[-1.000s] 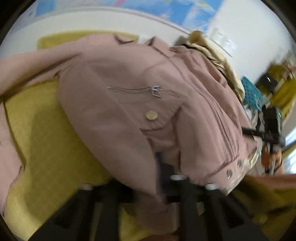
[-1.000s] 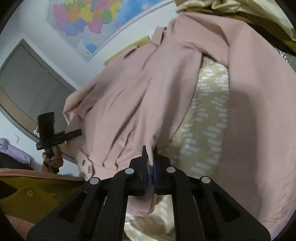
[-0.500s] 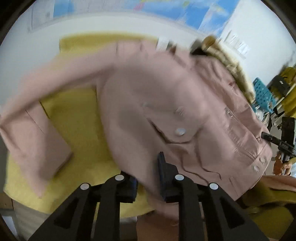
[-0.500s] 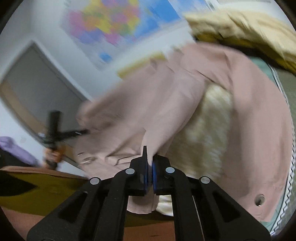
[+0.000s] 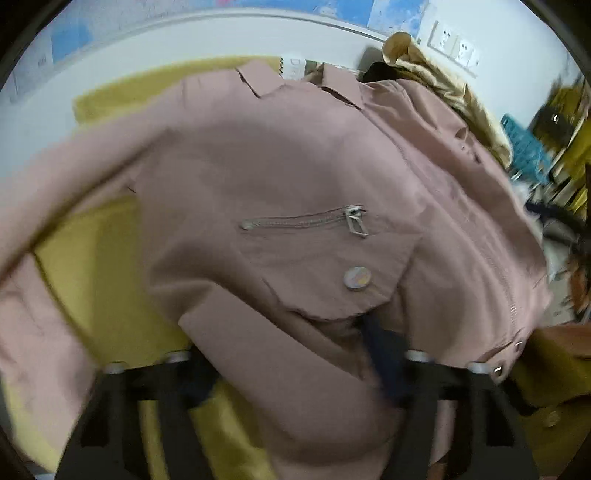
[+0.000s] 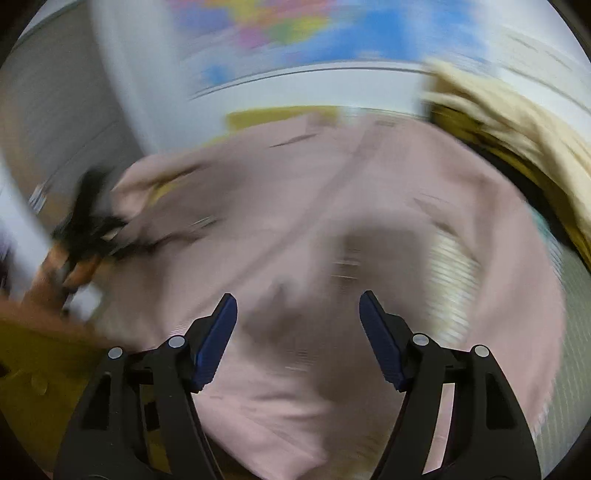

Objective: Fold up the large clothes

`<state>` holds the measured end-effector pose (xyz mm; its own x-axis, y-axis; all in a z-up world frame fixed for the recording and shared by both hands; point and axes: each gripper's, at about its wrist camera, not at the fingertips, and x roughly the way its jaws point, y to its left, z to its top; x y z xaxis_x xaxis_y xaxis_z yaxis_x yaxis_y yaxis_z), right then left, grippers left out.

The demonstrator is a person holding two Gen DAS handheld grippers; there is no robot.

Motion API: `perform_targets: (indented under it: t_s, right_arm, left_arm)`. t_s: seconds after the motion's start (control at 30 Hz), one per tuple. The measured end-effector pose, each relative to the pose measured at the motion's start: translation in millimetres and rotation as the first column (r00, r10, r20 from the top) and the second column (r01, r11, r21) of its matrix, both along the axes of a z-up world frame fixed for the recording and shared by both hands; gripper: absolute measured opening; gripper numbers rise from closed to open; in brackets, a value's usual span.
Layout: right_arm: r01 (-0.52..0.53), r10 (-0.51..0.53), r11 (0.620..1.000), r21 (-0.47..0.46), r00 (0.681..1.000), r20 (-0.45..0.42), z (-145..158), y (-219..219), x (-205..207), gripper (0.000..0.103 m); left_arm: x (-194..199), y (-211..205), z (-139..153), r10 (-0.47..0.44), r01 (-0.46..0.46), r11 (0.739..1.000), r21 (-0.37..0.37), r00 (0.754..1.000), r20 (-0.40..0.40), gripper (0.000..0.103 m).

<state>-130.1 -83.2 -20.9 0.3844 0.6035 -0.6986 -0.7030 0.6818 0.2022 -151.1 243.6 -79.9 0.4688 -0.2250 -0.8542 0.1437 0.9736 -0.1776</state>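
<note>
Yellow cloth-covered surface under everything, white wall behind, blurred coloured map at 12 o'clock in right view. Wall sockets at 1 o'clock in left view, teal crate at 2 o'clock. Cream and mustard clothes heap at 2 o'clock in right view.

Left gripper angled down over surface, jaws just been opening, apart now, jacket hem draped across the gap; pads mostly hidden, contact unclear. Right gripper tilted down, jaws just been opening, wide apart, nothing pinched, fabric lying below.

One pink jacket, spread on surface at centre, collar toward 12 o'clock. One chest zip, one pocket snap button.
</note>
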Motion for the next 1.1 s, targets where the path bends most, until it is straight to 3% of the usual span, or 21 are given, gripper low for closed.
perform_targets:
  t_s: [0.07,0.13,0.2,0.27,0.33,0.4,0.47,0.53,0.63,0.73,0.9,0.93,0.97,1.0,1.03,1.1]
  right_arm:
    - [-0.129,0.130,0.991,-0.046,0.991,0.036,0.0,31.2,-16.5,0.074]
    - [-0.237,0.243,0.967,-0.095,0.968,0.058,-5.3,57.2,-31.5,0.076]
    - [-0.285,0.312,0.934,-0.218,0.945,0.101,-18.5,87.8,-40.6,0.075]
    - [-0.307,0.338,0.912,-0.273,0.938,0.073,-32.5,104.5,-35.0,0.047]
    - [-0.292,0.310,0.924,-0.245,0.950,0.035,-33.1,106.2,-19.5,0.026]
    - [-0.260,0.267,0.950,-0.171,0.963,0.021,-18.7,94.9,-8.7,0.017]
    - [-0.198,0.198,0.979,-0.044,0.980,-0.013,3.6,74.0,12.2,0.016]
    - [-0.124,0.126,0.991,0.049,0.991,-0.034,19.0,54.3,37.3,0.016]
    - [-0.045,0.057,0.993,0.112,0.993,-0.103,19.1,43.7,68.6,0.017]
    - [-0.012,0.032,0.991,0.131,0.988,-0.151,11.1,46.3,86.3,0.018]
    - [0.021,0.005,0.991,0.131,0.982,-0.189,-1.7,46.6,98.6,0.020]
    - [0.025,0.001,0.991,0.133,0.982,-0.191,-2.8,46.4,99.5,0.021]
    - [0.029,-0.002,0.990,0.138,0.981,-0.194,-2.9,45.6,97.6,0.023]
    - [0.031,-0.001,0.989,0.146,0.979,-0.202,-2.8,44.3,94.9,0.031]
    - [0.038,-0.007,0.988,0.149,0.979,-0.203,-1.8,42.0,92.0,0.037]
    - [0.028,0.002,0.987,0.161,0.983,-0.186,3.6,33.8,86.0,0.047]
  left_arm:
    - [3.4,3.0,10.6,0.025,-0.025,0.999,-0.029,0.999,0.029,0.024]
    - [7.1,4.3,23.2,0.054,-0.051,0.997,-0.058,0.997,0.049,0.017]
    - [14.4,7.8,36.1,0.077,-0.070,0.992,-0.105,0.995,0.064,0.015]
    - [22.1,7.8,45.7,0.086,-0.078,0.991,-0.106,0.994,0.071,0.015]
    - [26.5,2.3,52.8,0.087,-0.080,0.994,-0.080,0.992,0.087,0.015]
    - [24.8,1.4,59.5,0.087,-0.080,0.994,-0.073,0.990,0.108,0.024]
    - [16.4,5.2,64.9,0.080,-0.066,0.993,-0.097,0.986,0.144,0.052]
    - [6.0,4.7,68.6,0.050,-0.032,0.995,-0.098,0.982,0.184,0.067]
    - [-13.4,-0.1,67.2,0.007,0.009,0.997,-0.075,0.976,0.219,0.078]
    - [-34.6,-11.3,52.0,-0.054,0.060,0.998,-0.021,0.976,0.211,0.081]
    - [-37.0,-31.3,13.4,-0.079,0.056,0.990,0.132,0.981,0.179,0.085]
    - [-28.3,-34.3,5.0,-0.073,0.051,0.989,0.138,0.985,0.159,0.075]
    - [-21.9,-34.4,-1.0,-0.068,0.049,0.990,0.129,0.988,0.142,0.045]
    - [-13.2,-35.1,-5.5,-0.047,0.029,0.990,0.135,0.991,0.129,0.039]
    - [-10.9,-32.7,0.3,-0.040,0.023,0.994,0.111,0.986,0.160,0.009]
    - [-13.8,-18.1,16.4,-0.026,0.036,0.998,-0.052,0.985,0.172,0.004]
